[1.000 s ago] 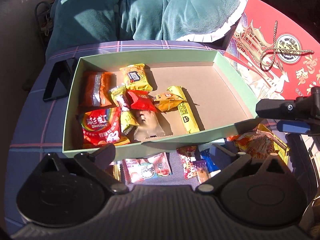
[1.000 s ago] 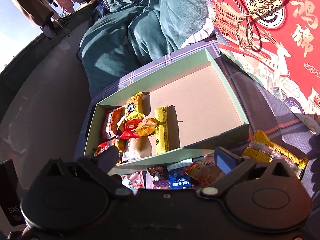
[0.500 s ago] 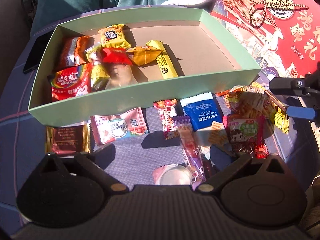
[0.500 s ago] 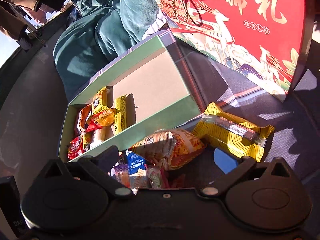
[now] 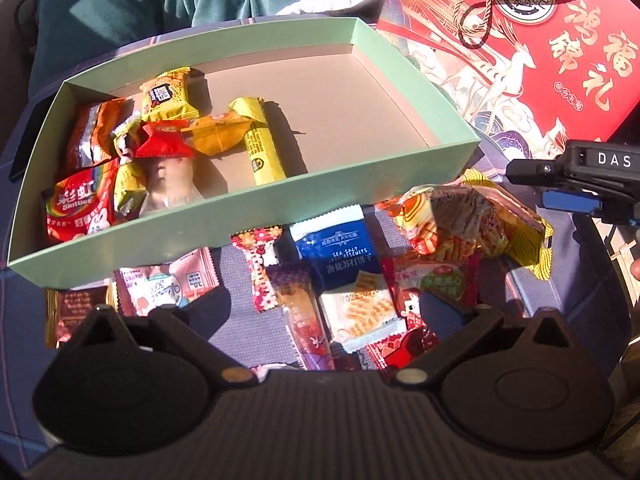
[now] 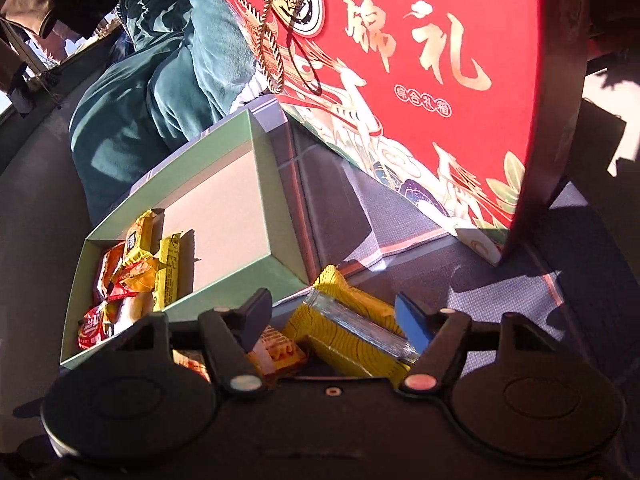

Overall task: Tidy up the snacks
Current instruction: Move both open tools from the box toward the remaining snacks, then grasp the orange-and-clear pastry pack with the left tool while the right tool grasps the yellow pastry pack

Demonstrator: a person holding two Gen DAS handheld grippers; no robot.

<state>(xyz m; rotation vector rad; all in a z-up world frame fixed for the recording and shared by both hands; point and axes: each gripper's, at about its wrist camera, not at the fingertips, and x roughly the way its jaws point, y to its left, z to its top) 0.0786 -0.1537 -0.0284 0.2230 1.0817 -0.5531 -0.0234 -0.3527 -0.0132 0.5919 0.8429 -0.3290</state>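
Note:
A green box (image 5: 280, 196) (image 6: 288, 256) holds several snacks at its left end, among them a Skittles bag (image 5: 80, 208) and a long yellow bar (image 5: 260, 148). Loose snacks lie on the cloth in front of it: a blue sea salt biscuit pack (image 5: 340, 248), a purple candy stick (image 5: 300, 312) and a red pack (image 5: 432, 284). My left gripper (image 5: 324, 304) is open over these. My right gripper (image 6: 332, 312) is open around a yellow patterned packet (image 6: 352, 328), not closed on it. It also shows in the left wrist view (image 5: 568, 184).
A big red gift box (image 6: 420, 80) (image 5: 560, 52) stands right of the green box. A teal blanket (image 6: 160, 80) lies behind. A pink sachet (image 5: 168, 284) and a brown packet (image 5: 76, 308) lie at the front left. A clear bag of orange sticks (image 5: 460, 220) lies right.
My left gripper has drawn back from the box and dropped over the loose snacks. My right gripper has swung right and down, and its fingers have narrowed around the yellow packet.

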